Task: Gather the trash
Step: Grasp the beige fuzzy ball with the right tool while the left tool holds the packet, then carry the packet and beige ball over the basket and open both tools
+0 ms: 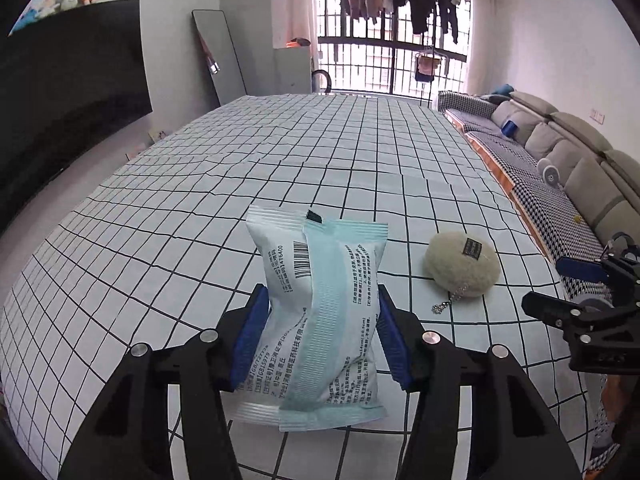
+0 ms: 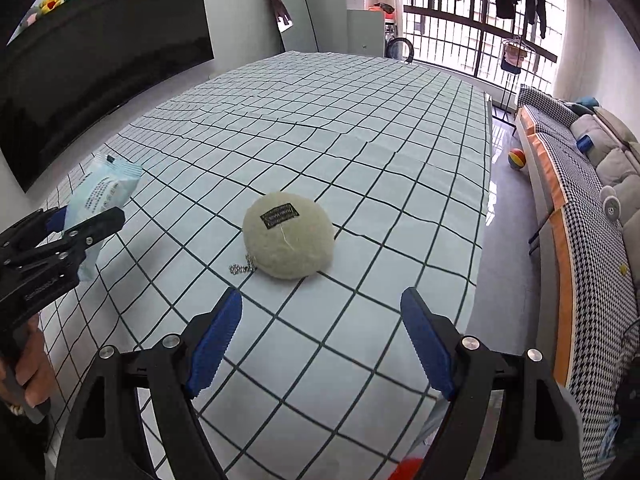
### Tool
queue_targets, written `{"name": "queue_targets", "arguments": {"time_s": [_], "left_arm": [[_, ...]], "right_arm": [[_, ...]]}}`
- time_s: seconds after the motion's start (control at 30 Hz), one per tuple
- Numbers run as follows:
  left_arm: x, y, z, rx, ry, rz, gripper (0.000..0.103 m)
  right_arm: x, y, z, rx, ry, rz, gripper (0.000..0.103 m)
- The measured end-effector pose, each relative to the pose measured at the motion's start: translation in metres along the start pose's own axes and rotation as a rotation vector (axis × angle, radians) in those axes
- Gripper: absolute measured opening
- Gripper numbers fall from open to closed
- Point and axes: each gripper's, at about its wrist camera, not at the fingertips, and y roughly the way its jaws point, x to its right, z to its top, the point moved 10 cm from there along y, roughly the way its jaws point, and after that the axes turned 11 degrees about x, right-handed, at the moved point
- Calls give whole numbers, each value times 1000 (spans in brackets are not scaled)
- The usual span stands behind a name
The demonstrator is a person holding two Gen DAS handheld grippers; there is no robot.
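Left gripper (image 1: 320, 332) clamped on wipes packet (image 1: 320, 320) — keep squeeze, lift level | right gripper (image 2: 320, 344) wide open, empty — plush pouch (image 2: 289, 236) ahead on tabletop (image 2: 360, 140)

Pale blue-white packet (image 1: 320, 320); beige pouch (image 1: 462, 266); black-gridded, perhaps white, tablecloth (image 1: 160, 240).

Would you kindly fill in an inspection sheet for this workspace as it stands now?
Surface: table under a white cloth with a black grid, lightly wrinkled.
Job's things: pale blue and white packet, pinched at its middle and held upright.
Clutter: round beige plush pouch with a ball chain, lying on the cloth.
Grippers: left gripper shut on the packet; right gripper open, empty, short of the pouch.
Cables: nothing seen.
Surroundings: sofa to the right, dark screen to the left, barred window with hanging laundry behind.
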Motion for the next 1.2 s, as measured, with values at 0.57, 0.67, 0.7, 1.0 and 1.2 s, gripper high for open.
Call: {"name": "queue_targets", "arguments": {"time_s": [0.57,0.67,0.7,1.0,1.2], "left_arm": [[-3,-9,-1,21,-22,-5,52],[-2,-8,-2,16,-18,-6,52],[-1,-8,-2,15,-18,-8,52],[0,-6,-3,6,-12,-15,52],[-1,-2,-4,-5,-7,-22,52]], "right_arm": [[-33,79,14,-116,-86,40,78],[-33,84,14,-112,-77,35,78],[-33,84,14,-109,-72,36,78],[-28,70,12,-91,-48,5,61],[-17,40,7,-54,-4,-27,60]]}}
